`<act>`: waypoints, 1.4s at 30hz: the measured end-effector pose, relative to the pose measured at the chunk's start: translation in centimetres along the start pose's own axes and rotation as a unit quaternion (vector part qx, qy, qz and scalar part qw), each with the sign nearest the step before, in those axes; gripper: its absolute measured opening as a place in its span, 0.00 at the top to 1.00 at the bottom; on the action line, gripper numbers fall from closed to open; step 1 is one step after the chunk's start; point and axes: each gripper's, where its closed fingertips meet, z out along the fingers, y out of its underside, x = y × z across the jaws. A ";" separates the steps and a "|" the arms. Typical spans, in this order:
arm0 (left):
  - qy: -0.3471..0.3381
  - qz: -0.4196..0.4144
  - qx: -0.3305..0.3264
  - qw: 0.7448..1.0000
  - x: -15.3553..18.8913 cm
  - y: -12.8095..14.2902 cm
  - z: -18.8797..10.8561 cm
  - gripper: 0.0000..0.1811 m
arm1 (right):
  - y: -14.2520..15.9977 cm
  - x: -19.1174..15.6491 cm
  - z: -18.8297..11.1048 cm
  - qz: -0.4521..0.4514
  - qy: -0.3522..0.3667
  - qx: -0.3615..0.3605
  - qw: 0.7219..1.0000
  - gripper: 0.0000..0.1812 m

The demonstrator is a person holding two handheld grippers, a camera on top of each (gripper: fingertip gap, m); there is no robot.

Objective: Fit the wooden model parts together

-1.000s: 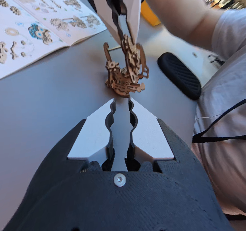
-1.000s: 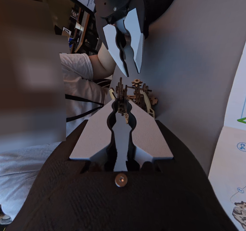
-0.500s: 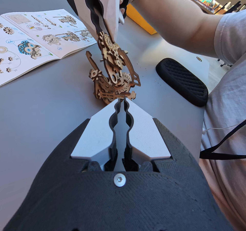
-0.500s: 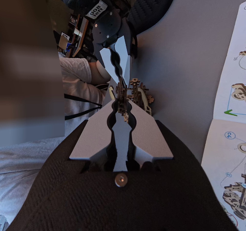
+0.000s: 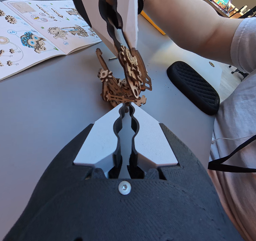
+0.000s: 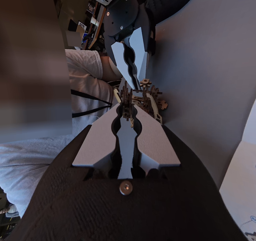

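Note:
A wooden model [image 5: 121, 94] of laser-cut gears and frames stands on the grey table [image 5: 41, 109]. My left gripper [image 5: 126, 106] is nearly shut, its tips pinching a thin part at the model's near bottom edge. My right gripper [image 5: 124, 48] reaches down from above, shut on a flat gear-covered part [image 5: 131, 67] that joins the model's right side. In the right wrist view my right gripper [image 6: 126, 105] clamps this layered gear part [image 6: 126, 109]. The left gripper [image 6: 138, 87] meets a thin bar of the model [image 6: 149, 102] from the far side.
An open instruction booklet [image 5: 34, 30] lies at the back left, and its edge shows in the right wrist view [image 6: 242, 171]. A black ribbed pad [image 5: 194, 87] lies to the right. The person's arm [image 5: 187, 23] crosses above, with their torso [image 5: 235, 123] at the table's right edge. Tip to tip, the grippers are about 6 cm apart.
My left gripper was open and short of the model; it has moved up to it and closed on its lower edge. The right gripper has kept its hold on the gear part.

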 end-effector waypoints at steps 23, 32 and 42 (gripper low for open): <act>-0.016 -0.055 0.010 0.998 -1.5 -0.2 -0.2 1.00 | -0.8 0.6 0.4 0.005 0.074 0.003 0.997 0.95; -0.010 -0.088 0.010 0.996 -2.0 -0.2 -0.2 1.00 | -0.5 0.5 0.3 0.002 0.119 0.002 0.993 0.94; -0.019 -0.088 0.001 0.996 -2.4 -0.3 0.4 1.00 | -0.3 0.8 0.1 0.011 0.144 0.019 0.989 0.95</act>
